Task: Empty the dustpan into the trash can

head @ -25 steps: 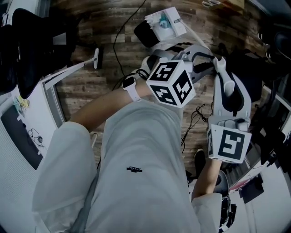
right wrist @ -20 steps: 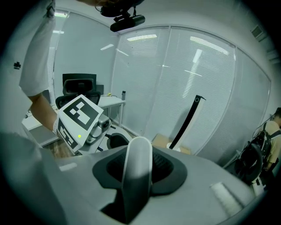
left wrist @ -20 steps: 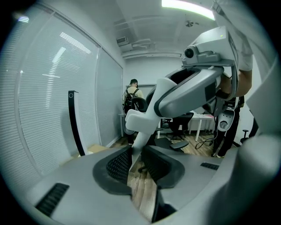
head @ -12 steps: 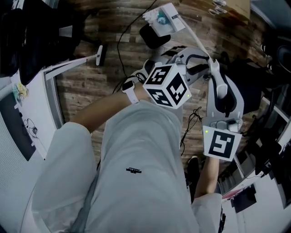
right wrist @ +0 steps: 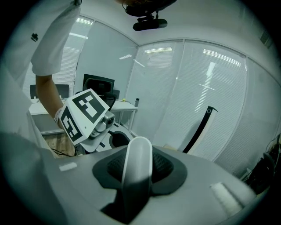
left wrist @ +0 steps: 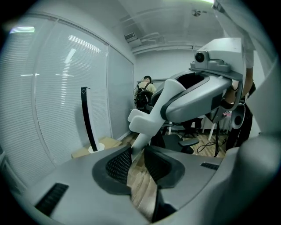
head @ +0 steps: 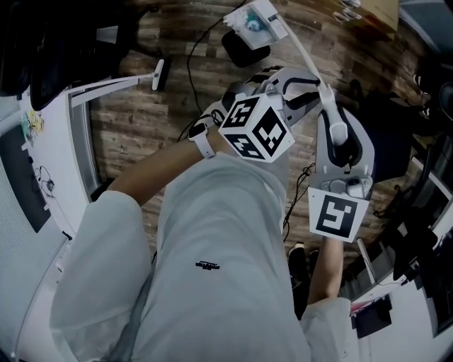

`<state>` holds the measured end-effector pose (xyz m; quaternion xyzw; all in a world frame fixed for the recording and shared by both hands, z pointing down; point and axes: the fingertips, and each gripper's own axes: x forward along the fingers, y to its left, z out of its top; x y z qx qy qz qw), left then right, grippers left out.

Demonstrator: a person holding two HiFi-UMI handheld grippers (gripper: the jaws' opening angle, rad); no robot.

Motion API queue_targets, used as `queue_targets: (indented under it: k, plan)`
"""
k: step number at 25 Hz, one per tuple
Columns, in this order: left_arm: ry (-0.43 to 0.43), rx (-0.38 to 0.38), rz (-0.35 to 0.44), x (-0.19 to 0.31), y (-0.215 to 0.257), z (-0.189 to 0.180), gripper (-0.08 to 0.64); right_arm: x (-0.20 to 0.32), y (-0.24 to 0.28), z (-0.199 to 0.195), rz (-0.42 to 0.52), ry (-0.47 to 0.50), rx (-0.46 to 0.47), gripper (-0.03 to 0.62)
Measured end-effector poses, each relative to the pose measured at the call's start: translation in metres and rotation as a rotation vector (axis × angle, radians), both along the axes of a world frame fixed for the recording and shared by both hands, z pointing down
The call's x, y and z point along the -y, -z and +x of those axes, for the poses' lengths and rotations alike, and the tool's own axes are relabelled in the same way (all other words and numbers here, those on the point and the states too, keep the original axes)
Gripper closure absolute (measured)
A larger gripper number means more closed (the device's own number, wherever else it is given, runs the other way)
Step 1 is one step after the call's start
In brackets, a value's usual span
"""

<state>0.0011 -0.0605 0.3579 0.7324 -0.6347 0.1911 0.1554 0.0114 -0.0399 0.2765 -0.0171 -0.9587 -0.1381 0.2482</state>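
A white long-handled dustpan [head: 255, 21] with pale blue scraps in it hangs over the wooden floor at the top of the head view. A black rounded object [head: 244, 48], which may be the trash can, lies just below it. The pan's handle [head: 311, 71] slants down to my right gripper [head: 334, 131], which is shut on its thick white grip [right wrist: 137, 169]. My left gripper [head: 301, 88] sits further along the handle, and the thin shaft [left wrist: 137, 143] stands between its pad tips, filling the gap. The pan itself is hidden in both gripper views.
My grey-trousered legs fill the lower head view, with a dark shoe [head: 297, 258] beside them. A white desk frame [head: 113, 88] stands at the left, a cable [head: 190, 63] crosses the floor, and a black chair [head: 386, 134] is at the right. A blinds-covered glass wall [left wrist: 66, 88] and a black curved stand [left wrist: 88, 123] are ahead.
Both grippers and the dustpan have drifted slightly left in the head view and the pan sits a little higher. Both grips look unchanged.
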Motion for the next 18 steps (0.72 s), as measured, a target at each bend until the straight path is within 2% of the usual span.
queue_targets:
  k: [18]
  plan:
    - [0.155,-0.007,-0.007,-0.001,-0.019,0.021,0.468,0.000,-0.025,0.031,0.072,0.144,-0.017,0.476]
